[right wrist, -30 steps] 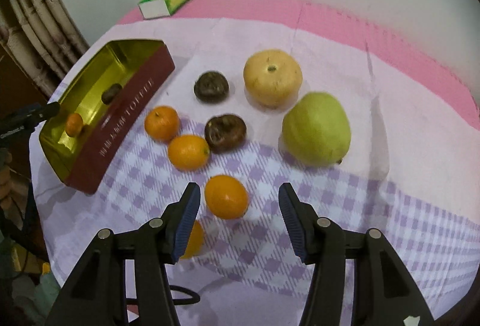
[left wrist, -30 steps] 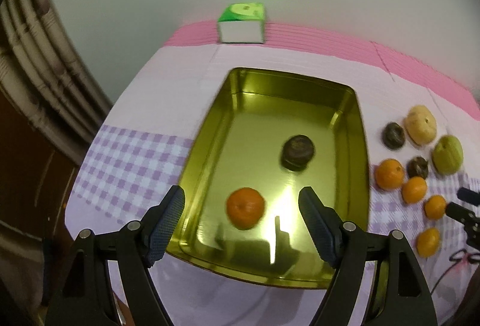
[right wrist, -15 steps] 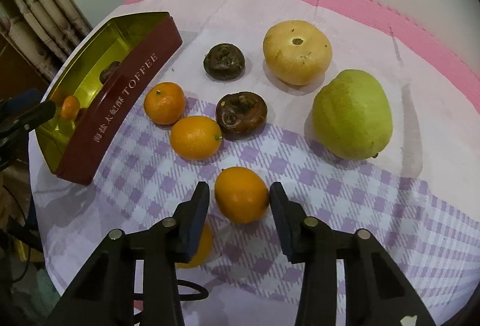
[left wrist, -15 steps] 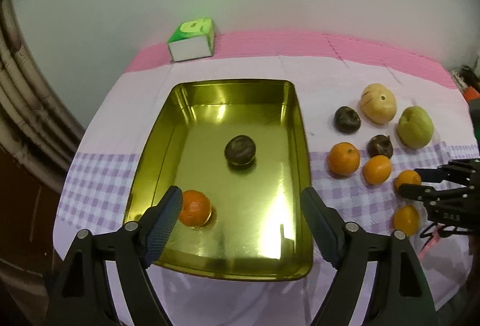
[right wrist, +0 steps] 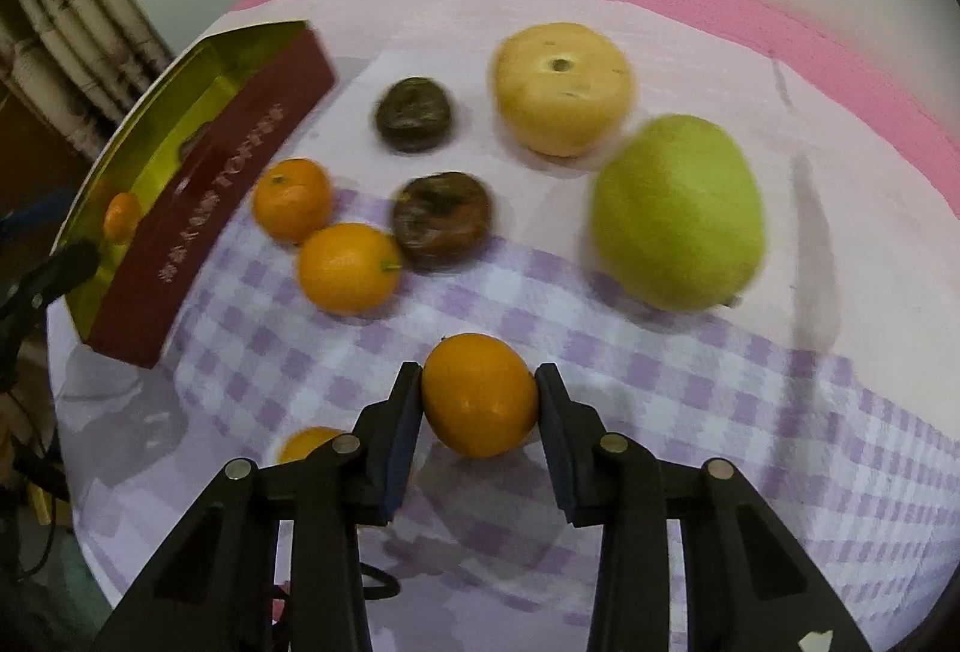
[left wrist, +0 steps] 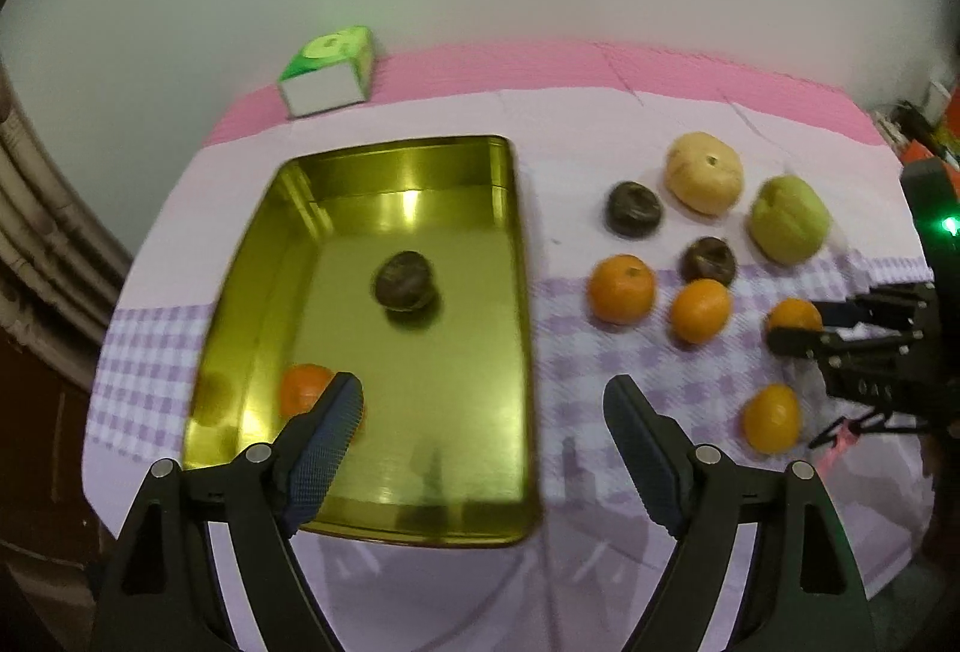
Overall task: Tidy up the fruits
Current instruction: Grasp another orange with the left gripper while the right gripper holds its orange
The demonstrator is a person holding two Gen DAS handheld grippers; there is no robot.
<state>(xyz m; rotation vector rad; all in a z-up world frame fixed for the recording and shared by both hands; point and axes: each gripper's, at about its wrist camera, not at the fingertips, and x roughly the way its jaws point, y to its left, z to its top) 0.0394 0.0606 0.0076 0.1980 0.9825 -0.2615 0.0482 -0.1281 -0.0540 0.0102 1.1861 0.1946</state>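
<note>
Gripping an orange (right wrist: pixel 480 395) between both pads on the purple-checked cloth (right wrist: pixel 690 382), the right gripper (right wrist: pixel 477 400) sat closed on it, near the table's front edge. The left gripper (left wrist: pixel 483 430) hung wide apart, holding nothing, above the gold tin (left wrist: pixel 516 232), which contained a tangerine (left wrist: pixel 303 389) and a dark fruit (left wrist: pixel 403 281).

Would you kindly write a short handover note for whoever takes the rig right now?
Right gripper: shut on an orange, just above the cloth.
Left gripper: open, empty, over the tin's near edge.
Done: one orange and one dark fruit in the tin.
Left on the cloth: three oranges, two dark fruits, a yellow fruit and a green fruit.
Next, probably: carry the gripped orange to the tin.
</note>
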